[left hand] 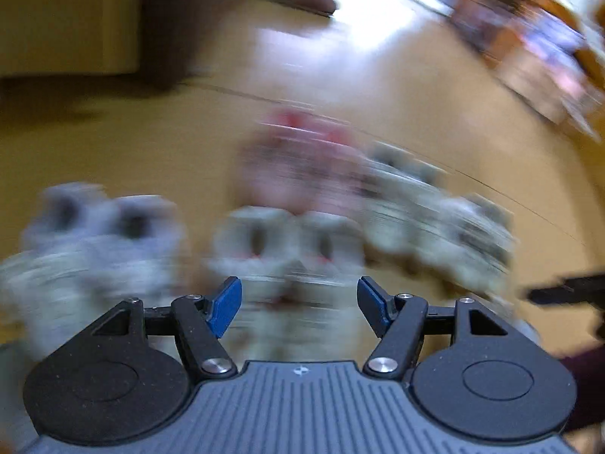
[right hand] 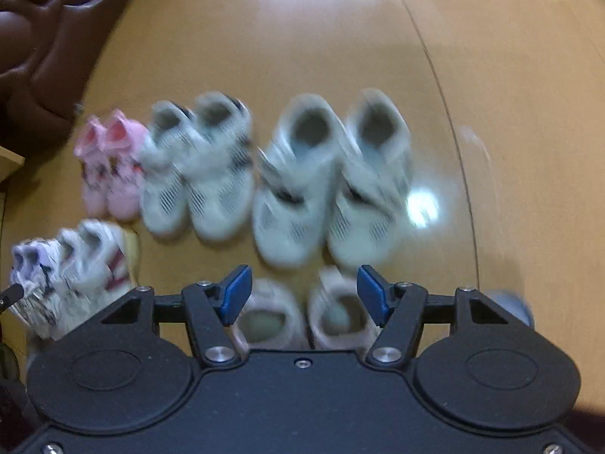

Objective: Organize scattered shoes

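Here, on the yellow-brown floor, the shoes lie in pairs, seen from above by the right gripper, whose blue fingers stand wide apart with nothing between them. Going from the left, a dark brown sofa fills the far left corner. Below it, near the left edge, is a white pair with purple marks, and touching it a white pair with red stripes. Farther from the camera is a small pink pair, side by side, and just beside it a white pair with dark straps. Next to the right comes a bigger white pair, also side by side. Directly in front of the open fingers is a pale fluffy pair, partly hidden by the gripper body. A bright spot of light shines on the floor just right of the bigger pair. In the left camera everything is strongly blurred; the left gripper is also spread wide and holds nothing. Before it I can make out only grey-white shoes on the left, another light pair in the middle, a pink blur behind, and light shoes on the right.
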### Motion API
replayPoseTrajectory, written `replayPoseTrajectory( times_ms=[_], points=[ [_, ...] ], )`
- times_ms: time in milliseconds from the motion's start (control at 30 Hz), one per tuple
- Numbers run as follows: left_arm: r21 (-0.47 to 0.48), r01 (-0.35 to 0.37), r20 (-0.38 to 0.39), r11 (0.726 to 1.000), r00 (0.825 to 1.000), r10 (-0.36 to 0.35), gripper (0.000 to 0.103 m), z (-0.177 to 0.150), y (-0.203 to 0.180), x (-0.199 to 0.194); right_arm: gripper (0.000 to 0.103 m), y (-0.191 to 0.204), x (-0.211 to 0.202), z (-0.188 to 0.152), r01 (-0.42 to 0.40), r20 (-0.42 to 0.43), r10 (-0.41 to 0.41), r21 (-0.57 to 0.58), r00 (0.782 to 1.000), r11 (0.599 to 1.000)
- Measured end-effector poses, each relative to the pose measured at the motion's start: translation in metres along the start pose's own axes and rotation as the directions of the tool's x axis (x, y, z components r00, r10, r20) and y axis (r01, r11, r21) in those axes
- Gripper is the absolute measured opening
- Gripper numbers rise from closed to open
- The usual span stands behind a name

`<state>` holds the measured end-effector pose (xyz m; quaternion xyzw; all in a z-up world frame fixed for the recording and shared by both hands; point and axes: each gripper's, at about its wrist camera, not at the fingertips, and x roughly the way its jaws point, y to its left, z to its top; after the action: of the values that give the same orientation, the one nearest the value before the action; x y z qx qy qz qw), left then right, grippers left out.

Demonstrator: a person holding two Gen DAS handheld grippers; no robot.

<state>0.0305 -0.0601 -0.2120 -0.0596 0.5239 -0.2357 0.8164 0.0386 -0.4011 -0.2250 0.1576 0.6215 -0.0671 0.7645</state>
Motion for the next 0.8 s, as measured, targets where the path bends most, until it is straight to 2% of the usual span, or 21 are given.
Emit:
replayPoseTrajectory(
  times_ms=[67, 133, 267, 333, 400, 433, 467, 533, 600, 667, 800],
  points=[
    [0.102, 0.057, -0.06, 0.993, 0.997, -0.051, 0.067, -0.001, -0.034, 0.02, 0.063, -0.011, 0.002, -0.01, 0.017, -0.02, -0.016, 0.017, 1.0, 1.0],
    [0.198, 0.113, -0.135, 0.974, 0.987, -0.087, 0.067, -0.01, -0.071, 0.048, 0.063, -0.02, 0.005, -0.017, 0.034, -0.04, -0.033, 0.023, 0.999, 0.999],
    [0.209, 0.157, -0.217, 0.965, 0.97, -0.111, 0.067, -0.026, -0.094, 0.08, 0.063, -0.029, 0.01, -0.035, -0.02, -0.114, 0.019, -0.006, 0.993, 1.0],
    [0.183, 0.14, -0.227, 0.973, 0.969, -0.097, 0.067, -0.025, -0.09, 0.09, 0.064, -0.025, 0.011, -0.04, -0.05, -0.134, 0.04, -0.068, 0.99, 0.996],
    [0.145, 0.098, -0.213, 0.985, 0.975, -0.065, 0.067, -0.018, -0.077, 0.092, 0.066, -0.017, 0.022, -0.048, -0.112, -0.168, 0.084, -0.163, 0.982, 0.98],
    [0.118, 0.077, -0.2, 0.99, 0.978, -0.052, 0.067, -0.014, -0.07, 0.091, 0.069, -0.015, 0.025, -0.049, -0.118, -0.174, 0.086, -0.181, 0.981, 0.976],
    [0.09, 0.061, -0.187, 0.994, 0.981, -0.043, 0.067, -0.011, -0.063, 0.09, 0.075, -0.011, 0.031, -0.054, -0.109, -0.19, 0.067, -0.22, 0.98, 0.969],
    [0.038, 0.035, -0.163, 0.999, 0.986, -0.028, 0.067, -0.005, -0.05, 0.085, 0.077, -0.003, 0.045, -0.064, -0.091, -0.219, 0.025, -0.3, 0.975, 0.95],
    [0.02, 0.029, -0.156, 0.999, 0.987, -0.025, 0.067, -0.003, -0.044, 0.08, 0.078, 0.0, 0.058, -0.072, -0.103, -0.271, 0.014, -0.317, 0.963, 0.943],
    [0.022, 0.022, -0.158, 1.0, 0.987, -0.018, 0.067, -0.004, -0.039, 0.076, 0.083, 0.005, 0.065, -0.077, -0.093, -0.276, -0.01, -0.357, 0.961, 0.93],
    [0.033, 0.016, -0.166, 0.999, 0.986, -0.011, 0.067, -0.013, -0.031, 0.065, 0.086, 0.018, 0.068, -0.079, -0.041, -0.229, -0.058, -0.408, 0.972, 0.912]
  ],
)
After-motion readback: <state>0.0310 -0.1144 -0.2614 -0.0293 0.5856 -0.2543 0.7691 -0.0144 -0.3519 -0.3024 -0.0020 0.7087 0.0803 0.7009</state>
